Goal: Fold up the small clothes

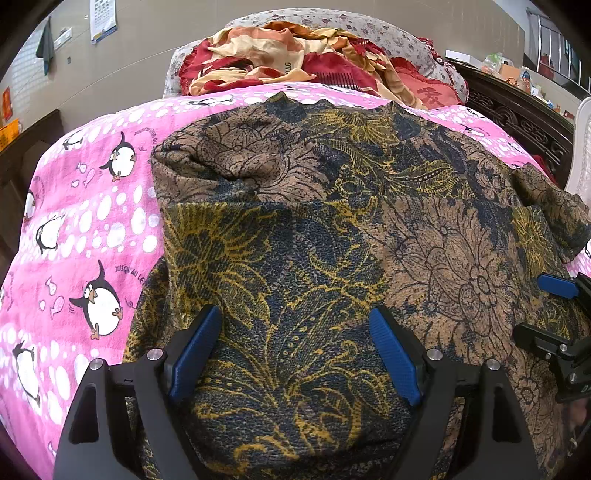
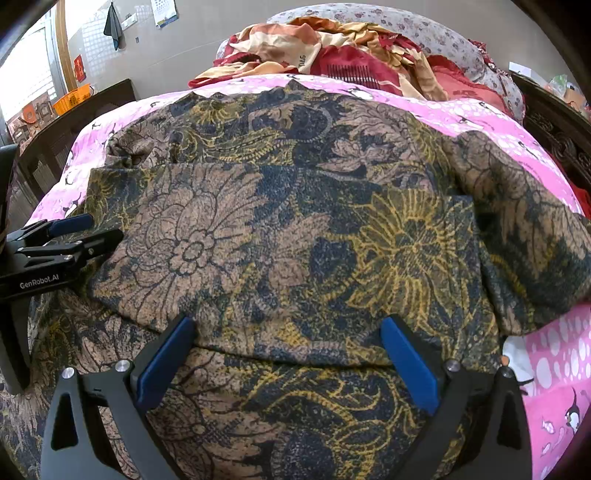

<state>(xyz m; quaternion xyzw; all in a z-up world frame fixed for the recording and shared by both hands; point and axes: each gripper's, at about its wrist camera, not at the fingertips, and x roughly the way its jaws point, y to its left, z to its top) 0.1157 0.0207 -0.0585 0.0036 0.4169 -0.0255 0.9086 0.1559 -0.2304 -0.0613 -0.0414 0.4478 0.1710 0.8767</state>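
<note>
A brown, navy and yellow floral garment (image 1: 332,229) lies spread on a pink penguin-print sheet (image 1: 85,221), with its near part folded over onto itself; the fold edge runs across the right wrist view (image 2: 295,354). My left gripper (image 1: 295,321) is open and empty, hovering over the garment's near left part. My right gripper (image 2: 288,332) is open and empty over the near right part (image 2: 295,240). The right gripper shows at the right edge of the left wrist view (image 1: 557,314); the left gripper shows at the left edge of the right wrist view (image 2: 66,240).
A heap of red, orange and cream bedding (image 1: 295,59) and a floral pillow (image 1: 388,33) lie at the far end of the bed. A dark carved wooden bed frame (image 1: 524,118) runs along the right. A dark wooden piece (image 2: 74,110) stands at the left.
</note>
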